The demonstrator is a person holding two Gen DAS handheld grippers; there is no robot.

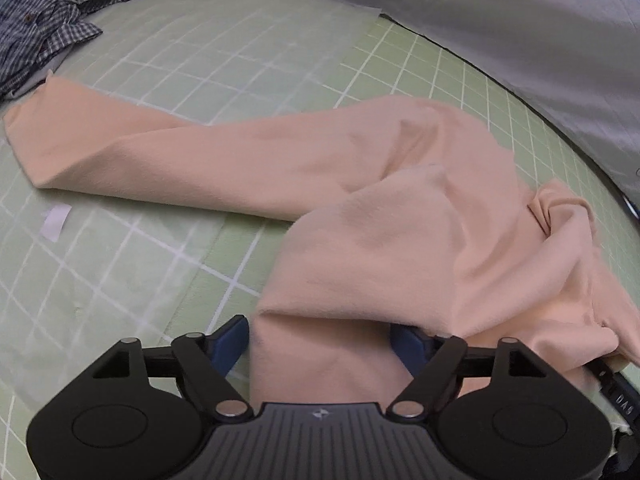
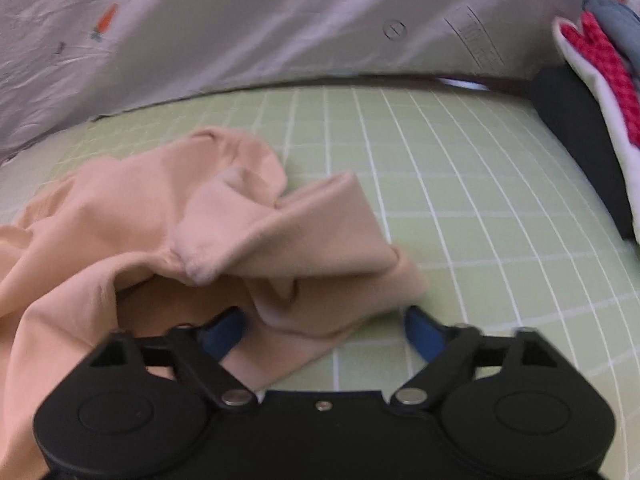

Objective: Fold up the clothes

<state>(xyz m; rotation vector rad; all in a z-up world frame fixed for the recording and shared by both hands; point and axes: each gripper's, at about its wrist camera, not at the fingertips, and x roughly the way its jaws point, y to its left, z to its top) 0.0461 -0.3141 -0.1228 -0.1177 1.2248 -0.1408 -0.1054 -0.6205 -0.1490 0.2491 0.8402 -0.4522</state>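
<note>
Left wrist view: left tool (image 1: 320, 340) spread astride the peach garment (image 1: 360, 184); right tool (image 2: 324, 330) spread too. Smooth its bunched end before folding.

Green grid mat (image 1: 280, 52) carries a rumpled peach garment (image 1: 380, 208) mid-surface, a checked shirt (image 1: 52, 20) at its far-left corner.

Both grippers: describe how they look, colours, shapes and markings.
The left gripper and right gripper match: black bodies, two round discs either side, angled black linkage arms with silver pivot pins, blue fingers. The left's grey ribbed centre plate carries a small logo; the right's is plain black.
</note>
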